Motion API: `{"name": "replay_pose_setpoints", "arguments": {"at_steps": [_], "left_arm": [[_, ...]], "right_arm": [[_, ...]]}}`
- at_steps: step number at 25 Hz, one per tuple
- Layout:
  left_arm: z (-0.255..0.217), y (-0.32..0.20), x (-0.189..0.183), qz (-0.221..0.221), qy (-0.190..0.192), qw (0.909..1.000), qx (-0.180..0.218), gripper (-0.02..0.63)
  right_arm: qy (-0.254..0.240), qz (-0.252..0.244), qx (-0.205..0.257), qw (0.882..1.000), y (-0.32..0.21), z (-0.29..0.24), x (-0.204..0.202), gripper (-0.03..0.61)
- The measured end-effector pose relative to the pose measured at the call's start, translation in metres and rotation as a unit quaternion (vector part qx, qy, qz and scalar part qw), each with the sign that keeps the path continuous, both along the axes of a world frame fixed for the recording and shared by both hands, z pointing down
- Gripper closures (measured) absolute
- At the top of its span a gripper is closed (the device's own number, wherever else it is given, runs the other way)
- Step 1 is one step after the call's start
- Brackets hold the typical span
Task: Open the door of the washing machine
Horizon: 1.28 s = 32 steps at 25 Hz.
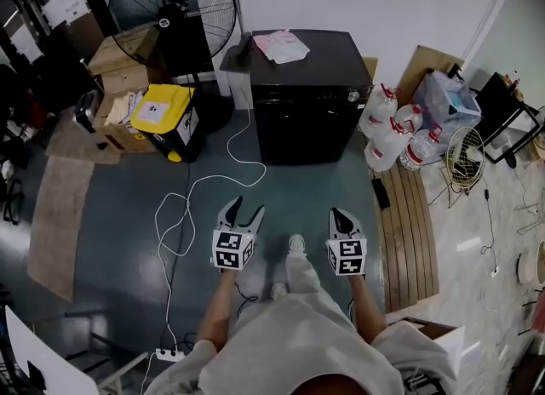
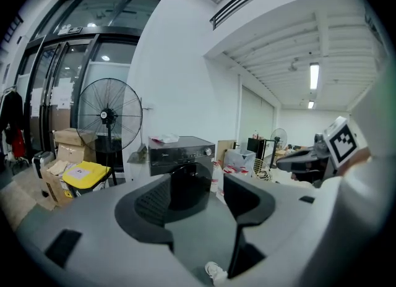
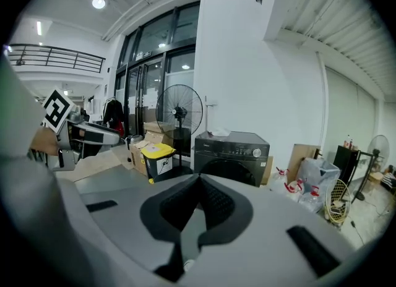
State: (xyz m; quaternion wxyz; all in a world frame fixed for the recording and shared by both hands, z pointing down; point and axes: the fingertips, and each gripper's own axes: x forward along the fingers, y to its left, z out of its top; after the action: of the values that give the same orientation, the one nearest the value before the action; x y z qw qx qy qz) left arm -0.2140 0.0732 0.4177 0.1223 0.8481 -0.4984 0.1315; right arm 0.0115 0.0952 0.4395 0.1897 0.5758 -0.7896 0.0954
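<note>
Though the black washing machine (image 1: 302, 100) faces the person squarely, it stands well apart from both grippers, straight ahead across the grey floor (image 1: 128, 214), so the task looks to be at its start, with a walk forward needed before any reach. Its round door (image 3: 230, 169) sits low on the front, below the control strip, and appears shut; which side carries the hinge cannot be told. The left gripper (image 1: 243, 208) has its jaws spread with nothing between them, and its own view frames the machine in that gap. The right gripper (image 1: 339, 214) has its jaws pressed together at the tips and holds nothing. Both hover level with each other at about the same range, the machine's middle lying between them and a little closer to the right one's line. The already spread left gripper seems the readier to take the door's edge.
</note>
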Motion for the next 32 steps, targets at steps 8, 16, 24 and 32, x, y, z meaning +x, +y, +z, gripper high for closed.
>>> {"name": "replay_pose_setpoints", "arguments": {"at_steps": [8,16,24,32], "left_arm": [[0.005,-0.075,0.009,-0.01,-0.009,0.9999,-0.003,0.351],[0.006,-0.163,0.024,-0.025,-0.015,0.9995,-0.01,0.351],[0.026,-0.227,0.036,-0.04,-0.025,0.9983,-0.035,0.351],[0.044,-0.281,0.051,-0.051,-0.046,0.9967,-0.043,0.351]], "right_arm": [[-0.009,-0.018,-0.005,1.0,-0.082,0.013,0.002,0.58],[-0.013,-0.039,-0.015,0.999,-0.179,0.013,0.013,0.58],[-0.017,-0.06,-0.037,0.997,-0.251,0.032,0.021,0.58],[-0.027,-0.079,-0.058,0.995,-0.3,0.057,0.032,0.58]]}}
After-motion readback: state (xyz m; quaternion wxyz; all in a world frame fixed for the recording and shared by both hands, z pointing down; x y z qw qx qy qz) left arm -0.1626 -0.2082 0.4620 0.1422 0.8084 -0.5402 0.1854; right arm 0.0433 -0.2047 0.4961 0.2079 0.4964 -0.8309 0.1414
